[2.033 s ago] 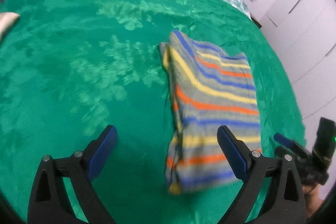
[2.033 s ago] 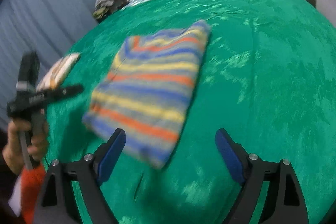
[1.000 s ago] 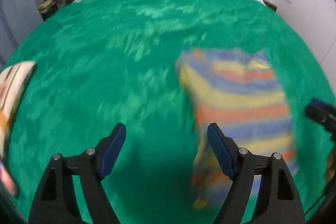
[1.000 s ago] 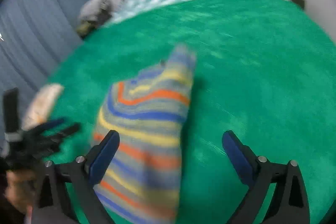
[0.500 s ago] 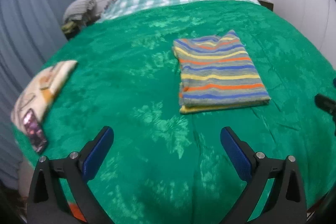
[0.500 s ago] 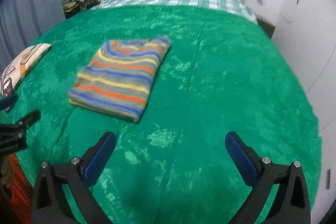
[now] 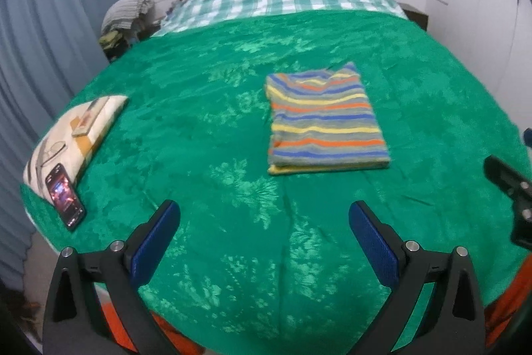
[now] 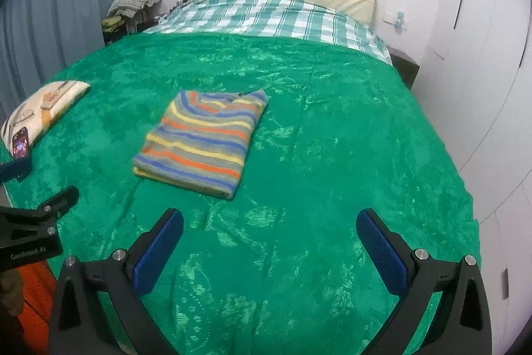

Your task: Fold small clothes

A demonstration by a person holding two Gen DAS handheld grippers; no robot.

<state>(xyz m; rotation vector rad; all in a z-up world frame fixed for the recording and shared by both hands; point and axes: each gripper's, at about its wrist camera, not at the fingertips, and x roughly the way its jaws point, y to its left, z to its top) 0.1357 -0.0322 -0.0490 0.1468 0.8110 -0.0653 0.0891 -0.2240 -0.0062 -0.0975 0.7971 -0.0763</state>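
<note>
The left gripper point(image 7: 264, 230) and the right gripper point(image 8: 270, 237) both tilt downward with blue-padded jaws spread wide and nothing between them, the left's having just been opening, each one's black frame showing beside the other.

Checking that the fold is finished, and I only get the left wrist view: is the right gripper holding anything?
Observer: No. The right gripper is open, with only green blanket between its pads.
Operator: How does my left gripper look from there?
Observer: The left gripper sits at that view's left edge. Its jaws are spread after just opening, with nothing between them, and it is clear of the striped garment.
Operator: Anything at the garment's collar?
Observer: A small dark mark, perhaps a tag, shows at its far edge.
</note>
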